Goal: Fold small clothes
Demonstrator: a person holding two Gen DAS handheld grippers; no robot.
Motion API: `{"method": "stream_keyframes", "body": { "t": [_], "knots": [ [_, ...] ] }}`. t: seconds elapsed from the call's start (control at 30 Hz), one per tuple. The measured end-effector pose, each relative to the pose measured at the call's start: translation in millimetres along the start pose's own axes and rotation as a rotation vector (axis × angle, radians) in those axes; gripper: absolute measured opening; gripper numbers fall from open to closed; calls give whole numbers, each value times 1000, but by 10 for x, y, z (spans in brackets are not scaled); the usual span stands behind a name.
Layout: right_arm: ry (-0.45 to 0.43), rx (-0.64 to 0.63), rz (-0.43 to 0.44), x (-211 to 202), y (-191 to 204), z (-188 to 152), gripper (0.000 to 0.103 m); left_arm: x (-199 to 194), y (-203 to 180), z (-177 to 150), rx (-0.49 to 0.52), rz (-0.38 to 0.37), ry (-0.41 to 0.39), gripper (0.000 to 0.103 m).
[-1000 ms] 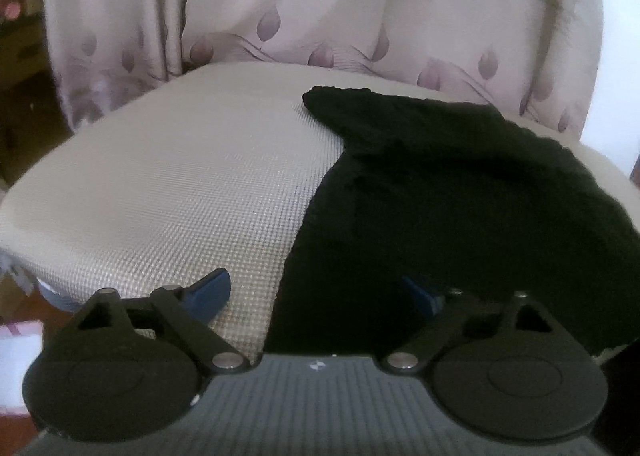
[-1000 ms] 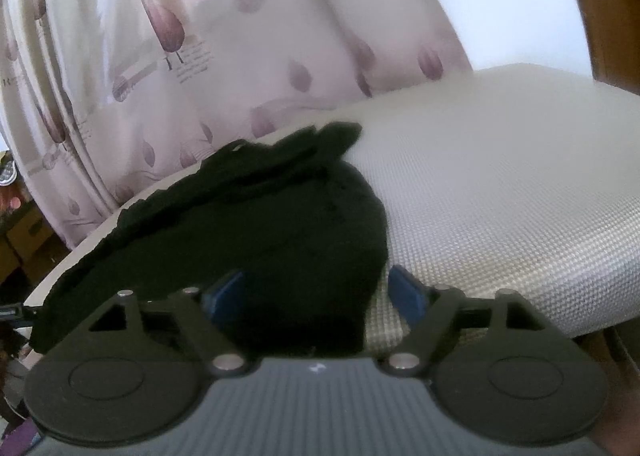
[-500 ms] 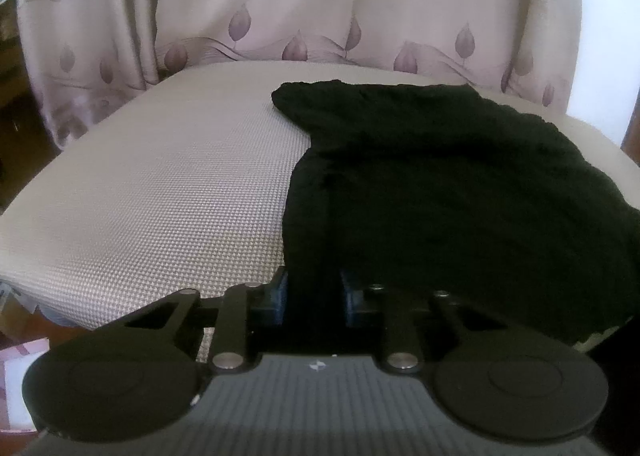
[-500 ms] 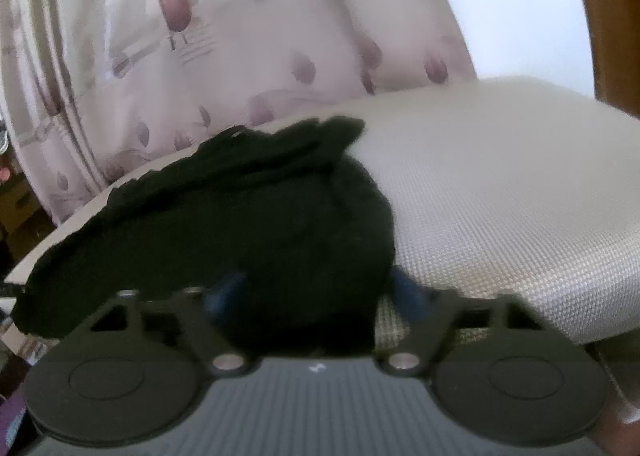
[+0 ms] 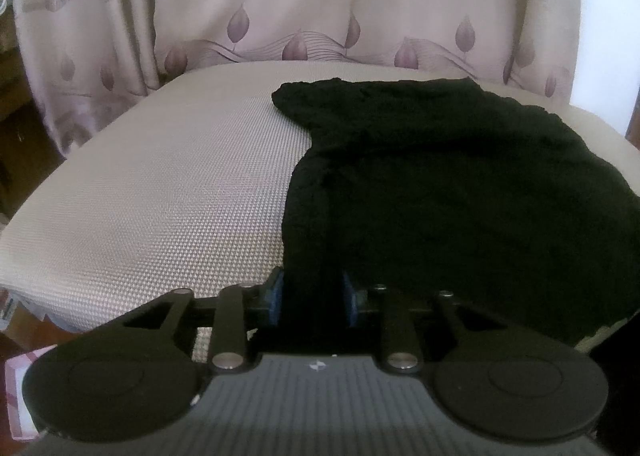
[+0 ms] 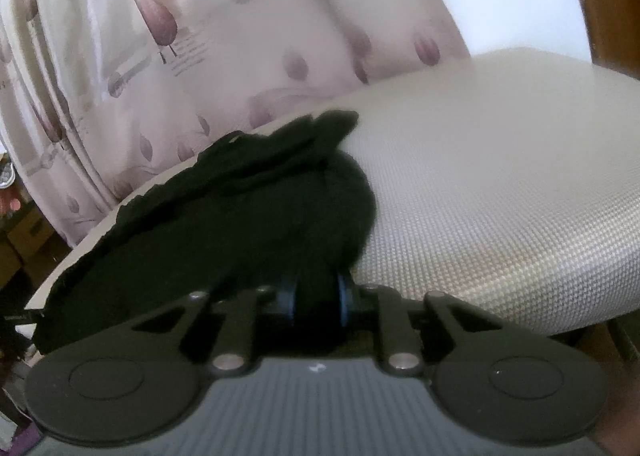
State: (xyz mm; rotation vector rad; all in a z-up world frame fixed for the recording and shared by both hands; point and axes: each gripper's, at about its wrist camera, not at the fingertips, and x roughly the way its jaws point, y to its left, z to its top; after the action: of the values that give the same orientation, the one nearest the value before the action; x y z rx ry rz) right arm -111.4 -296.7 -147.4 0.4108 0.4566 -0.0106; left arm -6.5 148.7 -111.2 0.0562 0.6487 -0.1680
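Now the black garment lay spread on the pale mesh cushion, covering the half away from the cushion's bare side and reaching its near edge. At that near edge the left gripper had just eased out slightly after closing, its blue pads pinching a fold of the garment. Further along the same edge, the right gripper had just been closing, jaws narrow and clamped on bunched black cloth. Behind the cushion hung a floral curtain.
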Motion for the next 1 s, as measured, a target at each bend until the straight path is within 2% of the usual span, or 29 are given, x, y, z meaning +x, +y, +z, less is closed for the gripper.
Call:
{"method": "stream_keyframes", "body": {
  "t": [0.2,0.27,0.3,0.37,0.63,0.8,0.93,1.0],
  "knots": [
    [6,-39,-28,33,71,0,19,22,-8,0,2,-1,-3,36],
    [14,-71,-28,39,97,3,17,15,-17,-8,3,-11,-6,18],
    [22,-86,-15,45,108,5,12,14,-19,-4,-5,-15,-3,18],
    [41,-69,19,55,94,10,10,10,-43,10,0,-9,1,14],
    [29,80,123,-26,-63,101,10,20,26,64,-23,-36,23,14],
    [38,44,106,-23,-32,125,11,32,-3,77,0,-29,27,14],
    [53,1,82,-9,12,125,13,43,-17,85,8,-24,30,15],
    [52,-20,55,-4,38,120,26,45,-22,86,6,-22,31,15]
  ]
}}
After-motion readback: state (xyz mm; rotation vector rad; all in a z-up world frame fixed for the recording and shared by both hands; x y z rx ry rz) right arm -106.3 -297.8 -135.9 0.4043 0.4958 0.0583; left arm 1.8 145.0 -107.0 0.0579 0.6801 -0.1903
